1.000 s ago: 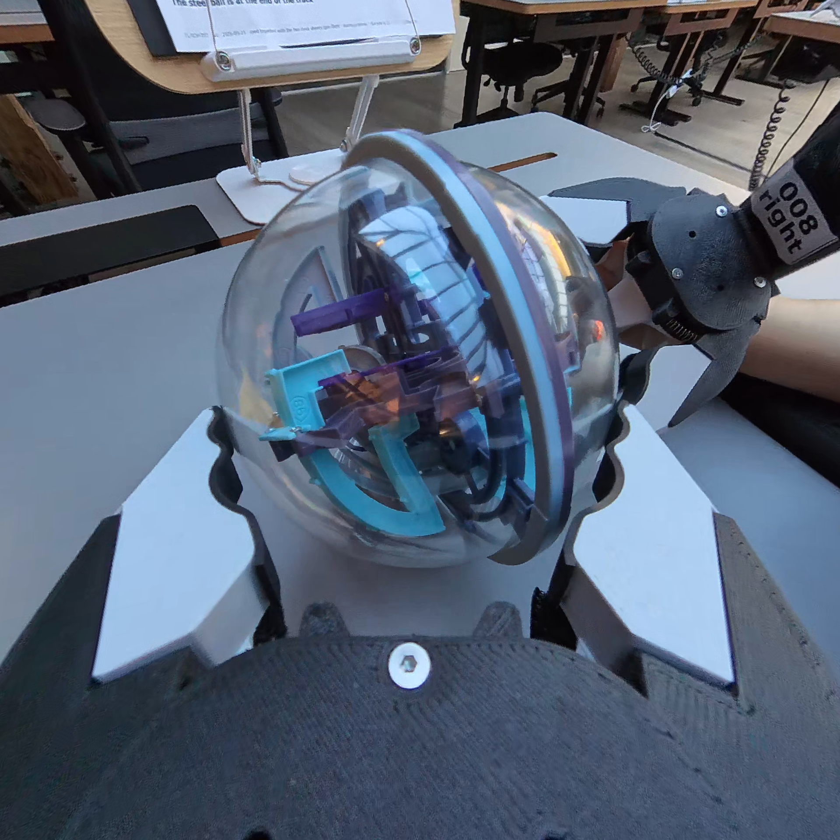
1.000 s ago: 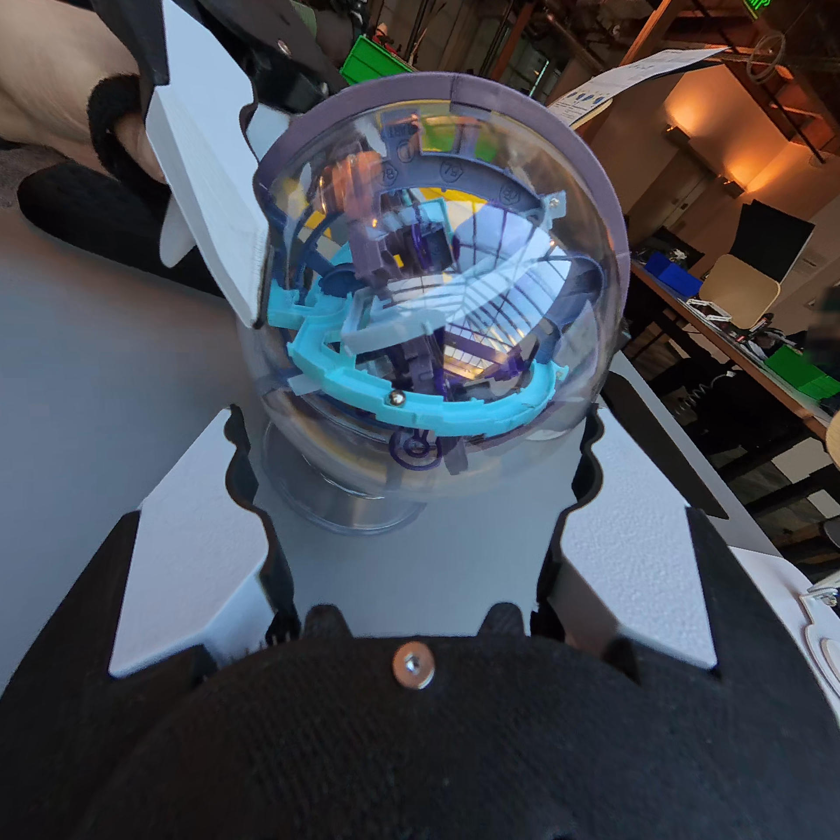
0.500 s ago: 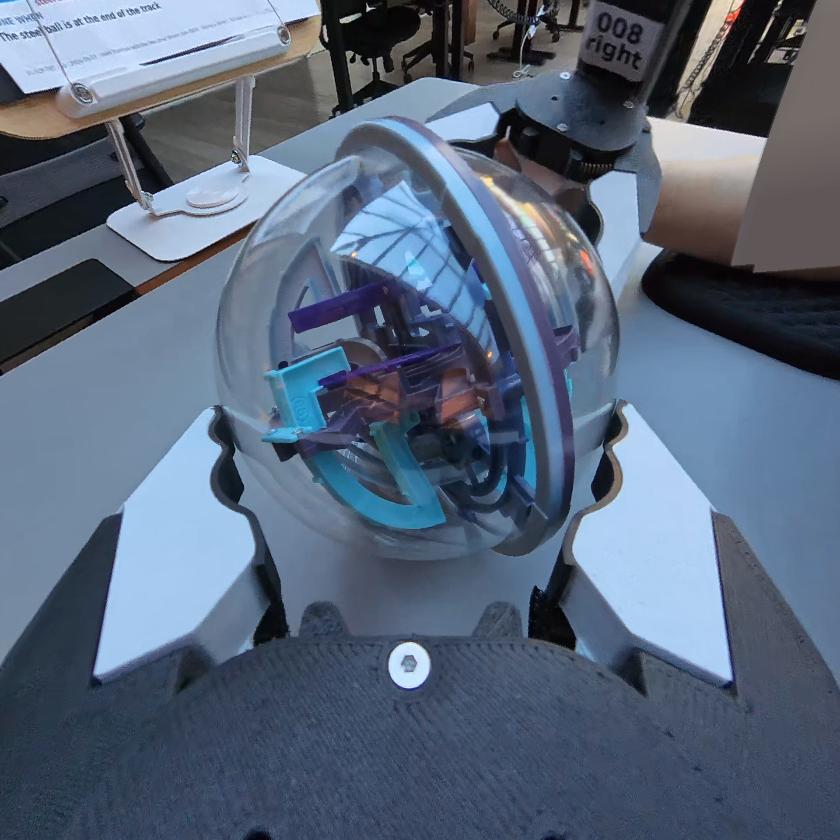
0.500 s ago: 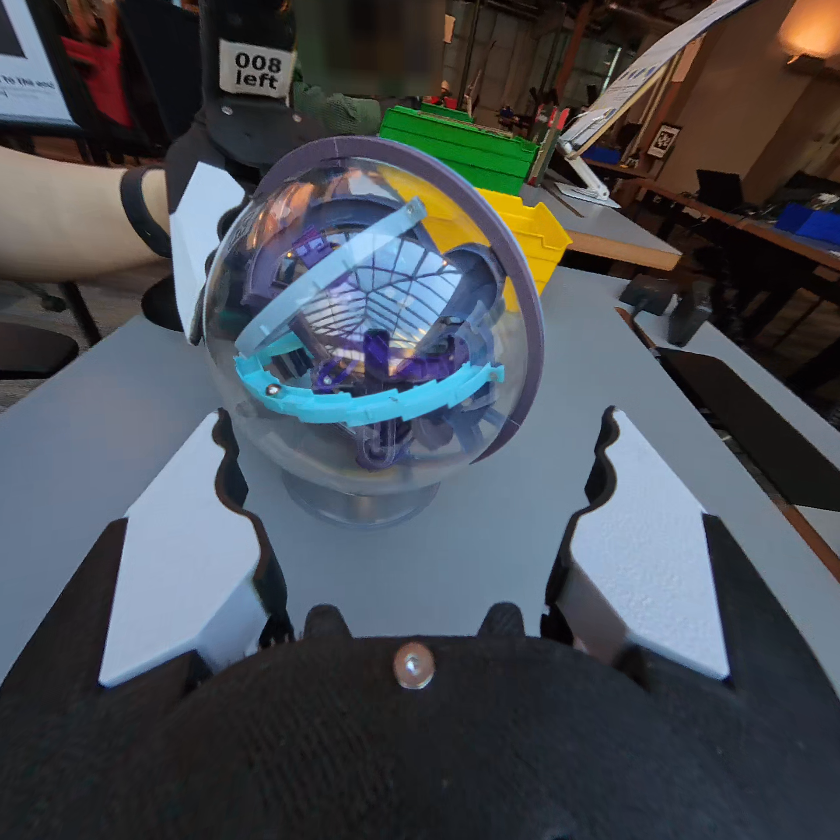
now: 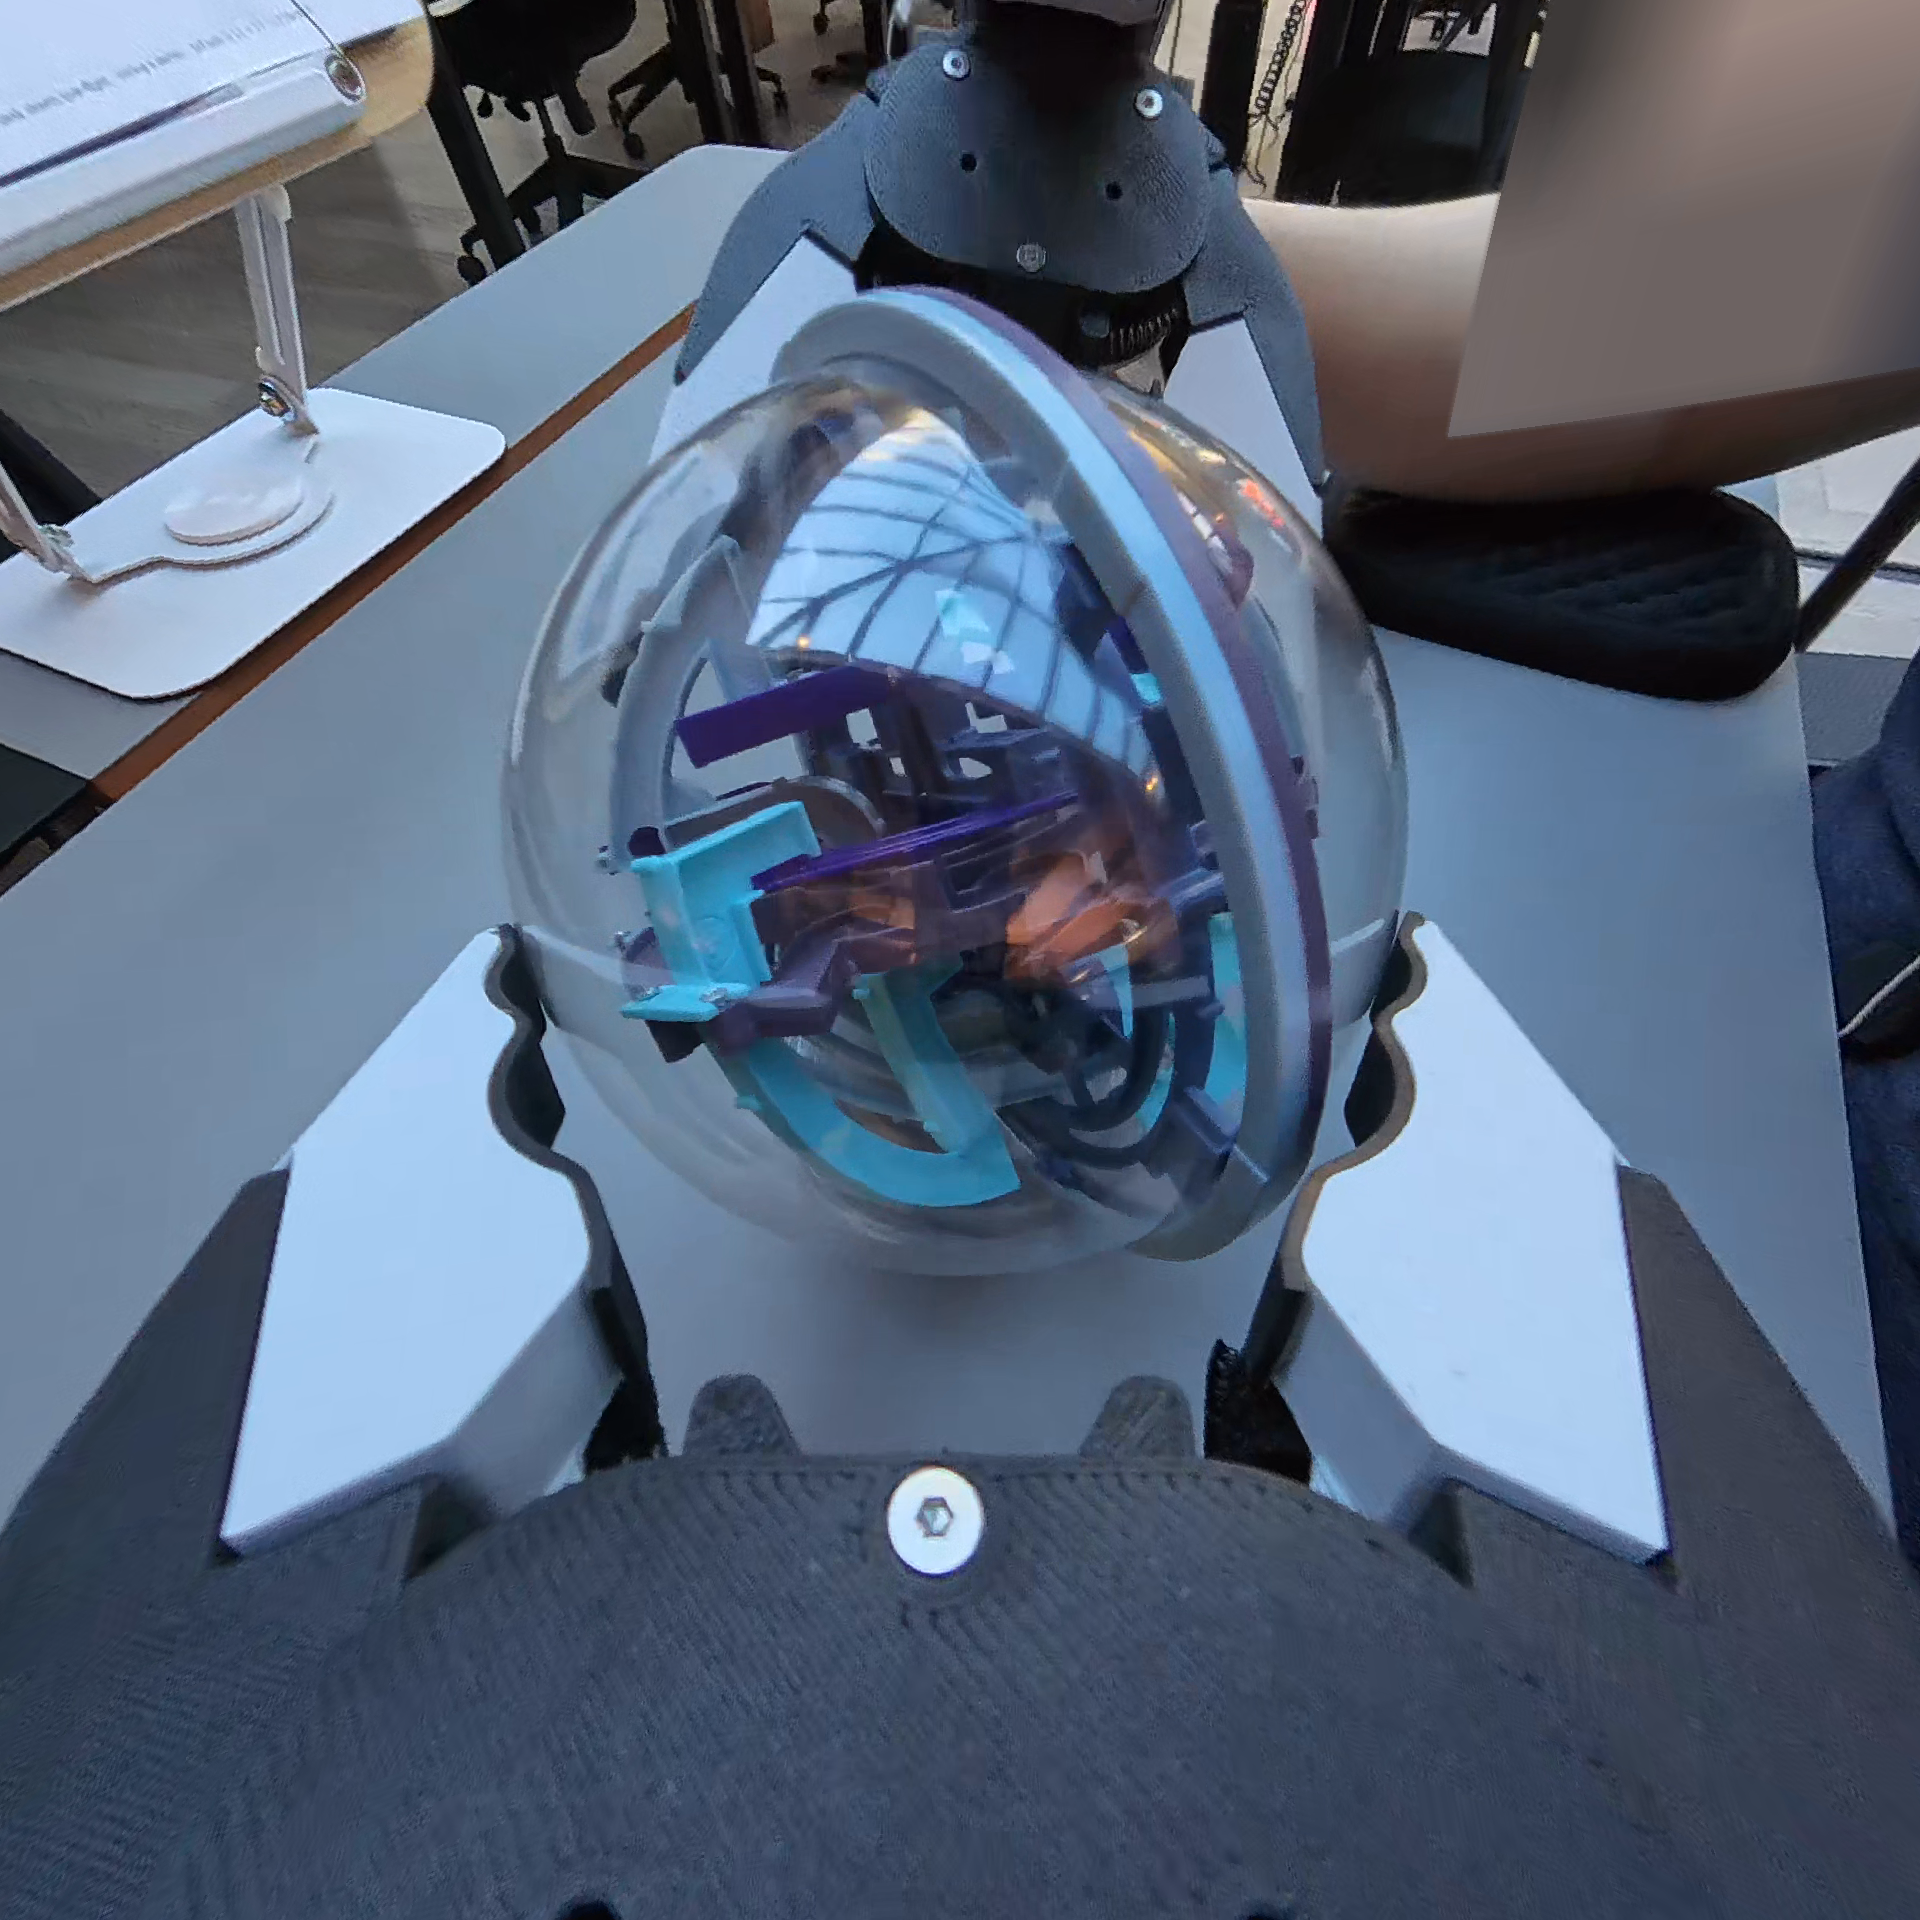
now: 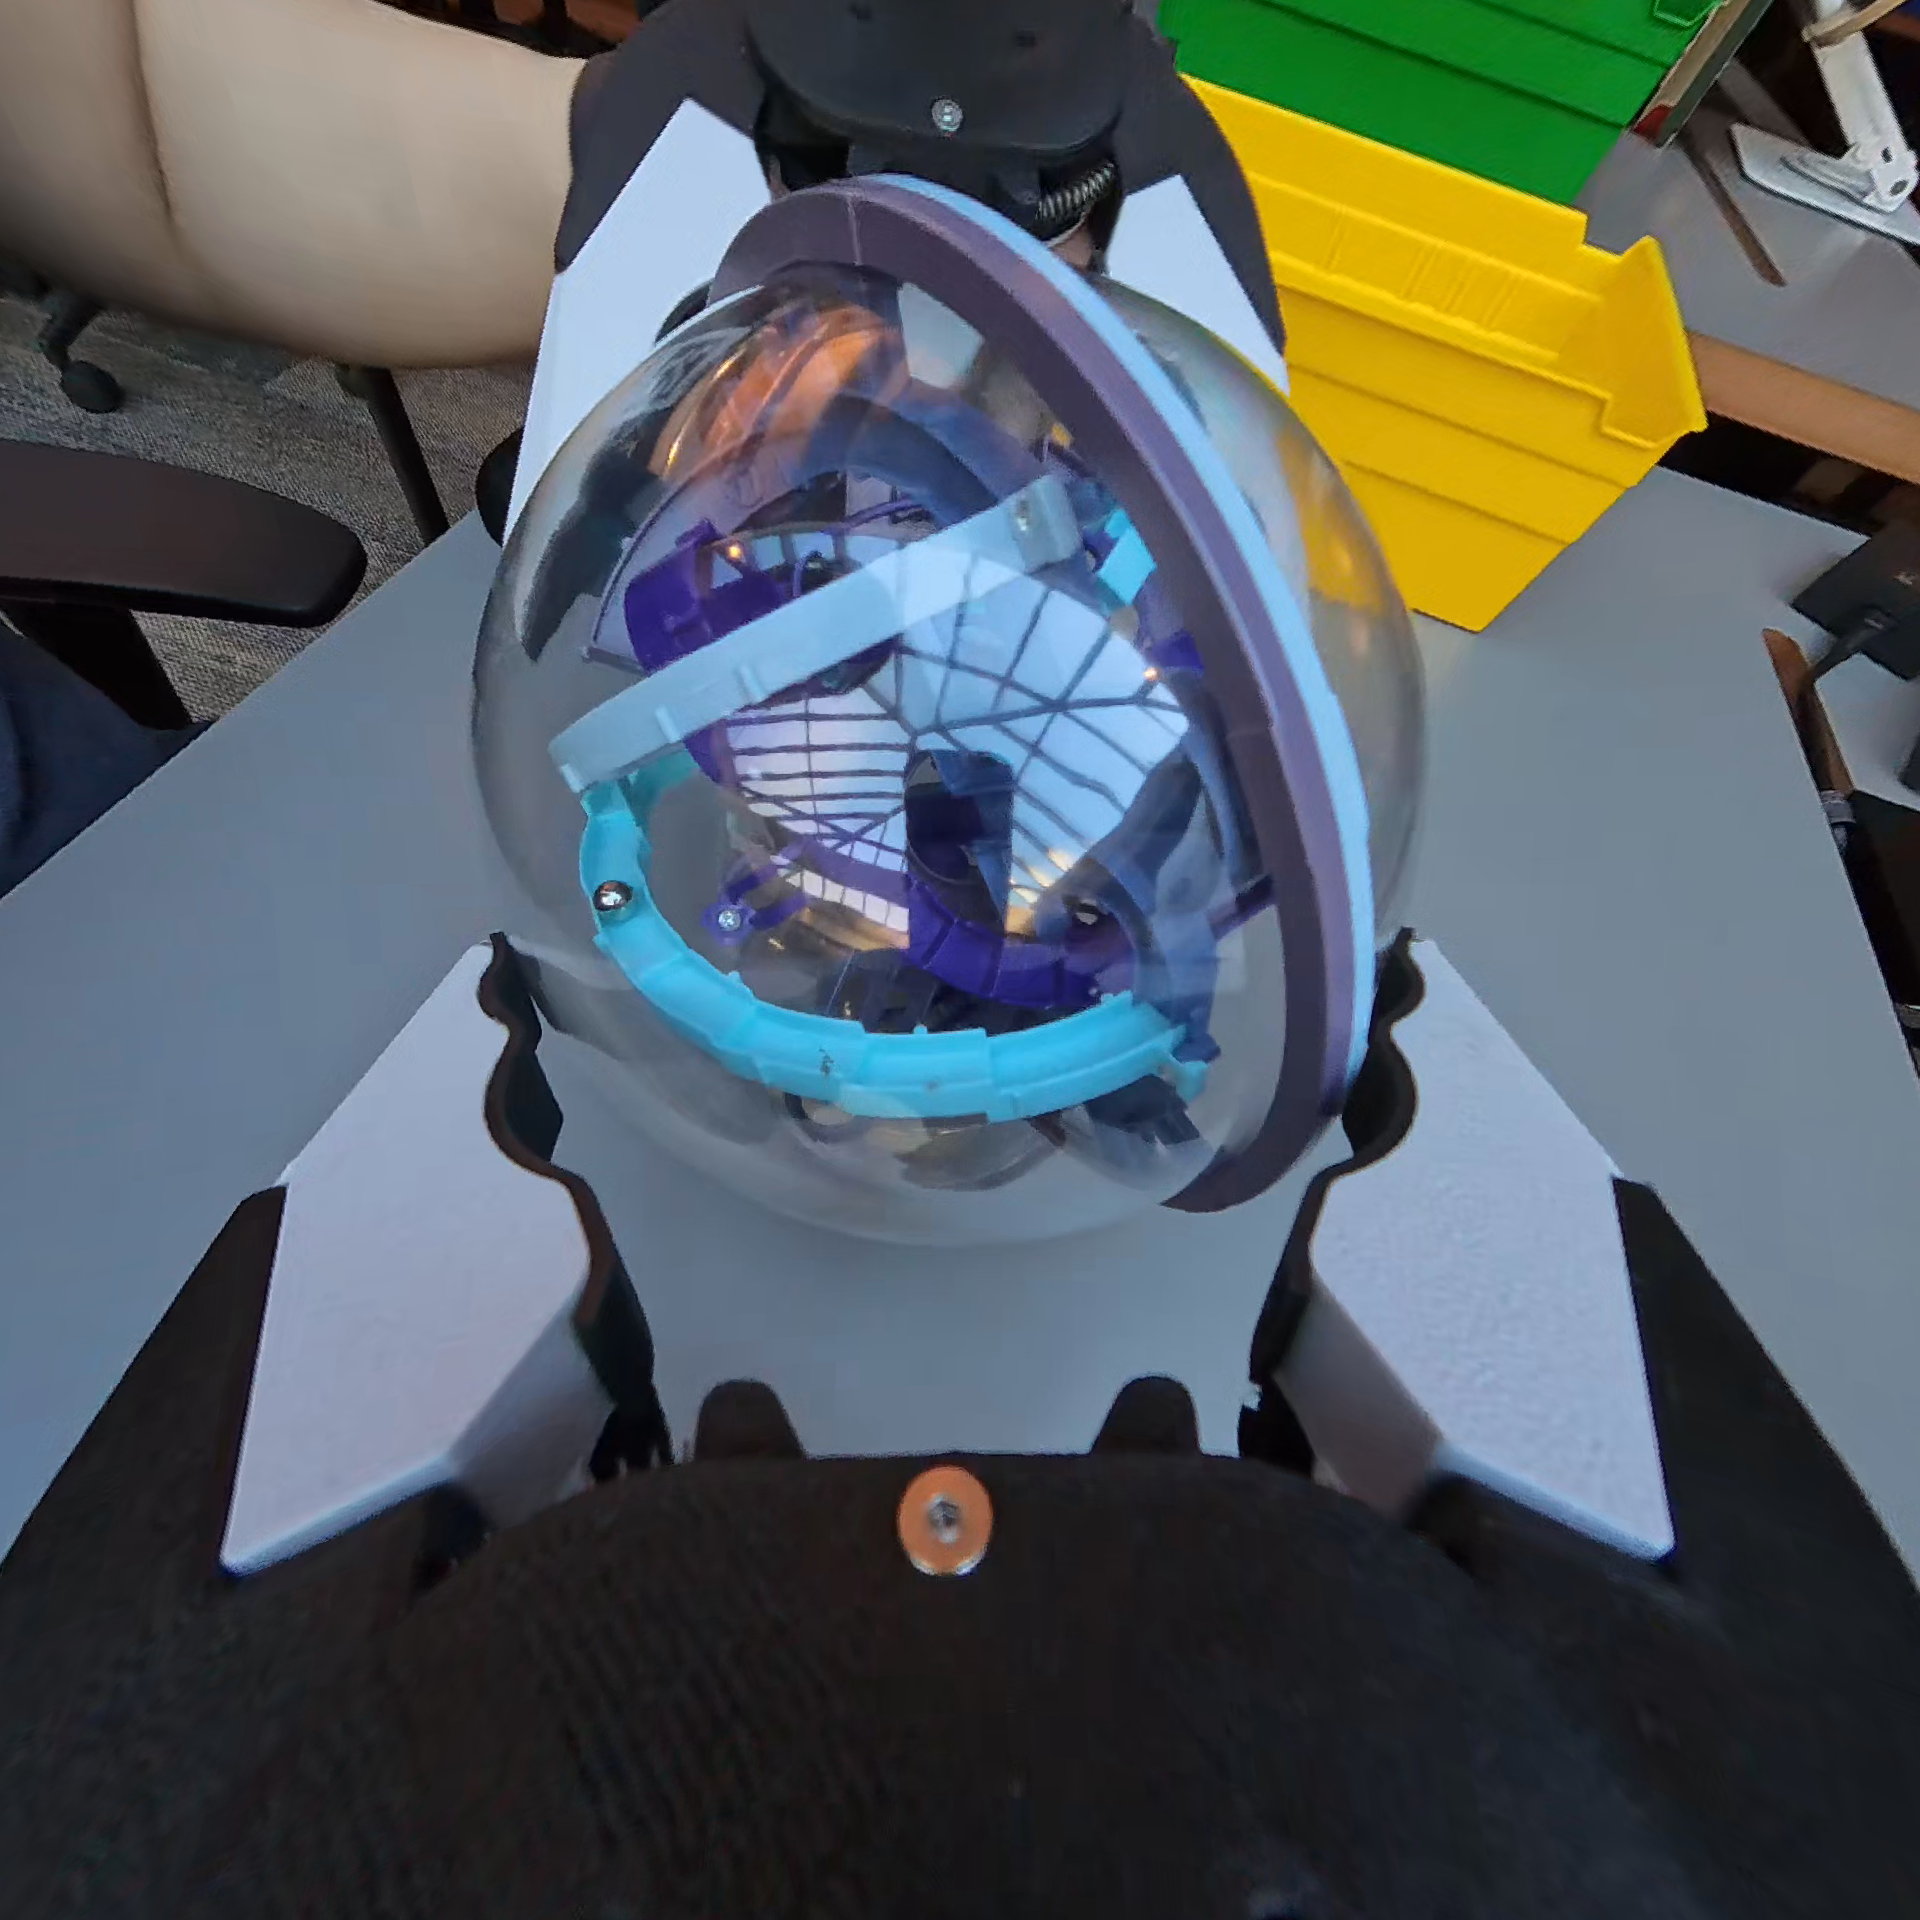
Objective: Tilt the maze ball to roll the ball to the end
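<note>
The maze ball (image 5: 956, 779) is a clear sphere with a grey-purple ring and turquoise and purple tracks inside. My left gripper (image 5: 951, 971) holds it by both sides, fingertips (image 5: 499, 987) against the shell. In the right wrist view the maze ball (image 6: 945, 707) fills the gap of my right gripper (image 6: 945, 971), whose fingertips (image 6: 1392, 977) touch its sides. A small steel ball (image 6: 613, 896) sits at the left end of the turquoise track (image 6: 883, 1060). The two grippers face each other across the sphere: the right gripper (image 5: 1029, 208) shows behind it, as does the left gripper (image 6: 935, 104).
The grey table (image 5: 260, 883) lies under the ball. A white document stand (image 5: 260, 499) is at the far left. A yellow bin (image 6: 1455, 364) and a green bin (image 6: 1403, 83) stand behind. A black arm pad (image 5: 1558, 592) and a chair armrest (image 6: 156, 551) are near the table edges.
The right gripper swung round to face the left one and closed in on the sphere. The sphere tilted; the steel ball rolled left along the turquoise track. The clear stand no longer shows.
</note>
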`<state>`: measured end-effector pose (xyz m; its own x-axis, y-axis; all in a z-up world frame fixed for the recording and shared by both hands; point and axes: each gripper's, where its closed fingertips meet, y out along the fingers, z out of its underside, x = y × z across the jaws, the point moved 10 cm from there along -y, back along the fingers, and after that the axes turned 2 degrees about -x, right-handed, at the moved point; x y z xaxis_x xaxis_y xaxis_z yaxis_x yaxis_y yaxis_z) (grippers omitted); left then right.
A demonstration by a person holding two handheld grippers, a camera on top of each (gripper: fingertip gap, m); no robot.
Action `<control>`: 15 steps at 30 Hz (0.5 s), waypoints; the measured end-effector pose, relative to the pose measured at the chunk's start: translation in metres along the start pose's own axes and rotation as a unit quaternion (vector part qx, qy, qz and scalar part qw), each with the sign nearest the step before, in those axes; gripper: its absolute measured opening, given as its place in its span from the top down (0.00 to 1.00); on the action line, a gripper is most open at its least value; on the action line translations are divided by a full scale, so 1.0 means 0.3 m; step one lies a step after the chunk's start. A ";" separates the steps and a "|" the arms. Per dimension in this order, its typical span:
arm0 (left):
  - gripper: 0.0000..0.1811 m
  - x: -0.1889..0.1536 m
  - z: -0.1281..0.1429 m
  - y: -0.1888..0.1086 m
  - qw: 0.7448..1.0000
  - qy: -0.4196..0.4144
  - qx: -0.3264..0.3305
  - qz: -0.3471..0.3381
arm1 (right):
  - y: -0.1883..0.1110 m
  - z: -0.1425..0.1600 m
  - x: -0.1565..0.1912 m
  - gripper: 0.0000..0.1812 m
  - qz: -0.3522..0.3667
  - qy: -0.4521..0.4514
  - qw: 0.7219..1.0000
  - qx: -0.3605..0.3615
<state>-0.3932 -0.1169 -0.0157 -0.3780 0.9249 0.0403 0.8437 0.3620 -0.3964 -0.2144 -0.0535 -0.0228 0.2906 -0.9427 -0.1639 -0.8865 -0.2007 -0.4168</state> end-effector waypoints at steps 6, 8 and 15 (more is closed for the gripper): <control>0.15 0.000 0.041 -0.001 0.998 -0.057 -0.030 0.008 | 0.004 0.028 0.010 0.15 0.015 -0.007 1.000 0.014; 0.16 -0.004 0.066 -0.004 0.996 -0.078 -0.033 0.007 | 0.010 0.040 0.013 0.16 0.018 -0.010 1.000 0.020; 0.16 -0.032 0.125 0.013 0.997 -0.073 -0.008 -0.024 | 0.015 0.040 0.014 0.16 0.020 0.003 1.000 0.000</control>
<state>-0.4004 -0.1287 -0.0521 -0.4694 0.8798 -0.0752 0.8284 0.4092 -0.3826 -0.2128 -0.0550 -0.0362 0.2530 -0.9515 -0.1748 -0.8971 -0.1631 -0.4106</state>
